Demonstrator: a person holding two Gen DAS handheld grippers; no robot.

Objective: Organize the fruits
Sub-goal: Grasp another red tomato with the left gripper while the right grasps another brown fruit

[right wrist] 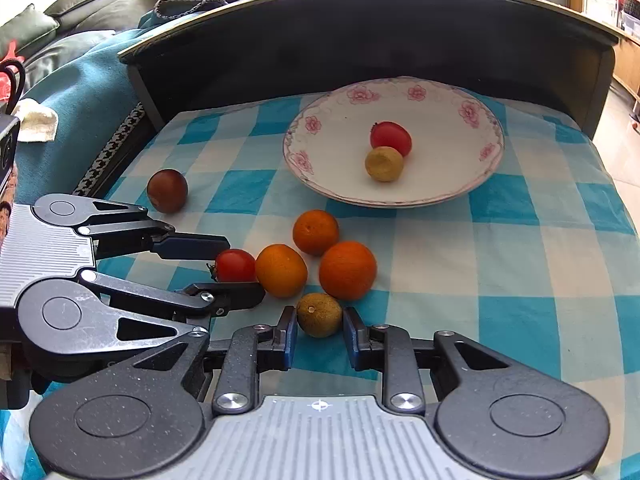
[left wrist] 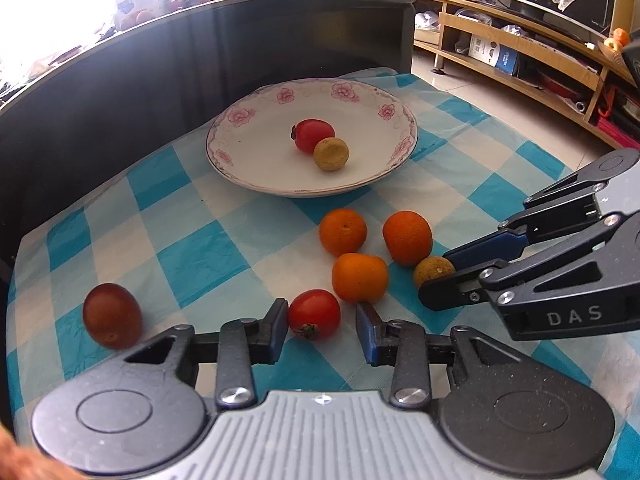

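A white floral plate [left wrist: 248, 168] [right wrist: 448, 196] holds a red tomato [left wrist: 314, 135] [right wrist: 391, 138] and a yellow-green fruit [left wrist: 331, 153] [right wrist: 384, 164]. On the checked cloth lie three oranges [left wrist: 360, 277] [right wrist: 347, 270], a dark red fruit [left wrist: 112, 315] [right wrist: 167, 191], a red tomato [left wrist: 314, 314] [right wrist: 235, 265] and a brownish-green fruit [left wrist: 433, 271] [right wrist: 319, 315]. My left gripper [left wrist: 322, 330] [right wrist: 236, 268] is open around the red tomato. My right gripper [right wrist: 320, 338] [left wrist: 436, 274] is open around the brownish-green fruit, fingers close to its sides.
A dark raised board [left wrist: 200, 60] walls the back and left of the table. A wooden shelf unit [left wrist: 520, 52] stands to the right. A teal blanket [right wrist: 80, 92] lies left of the table.
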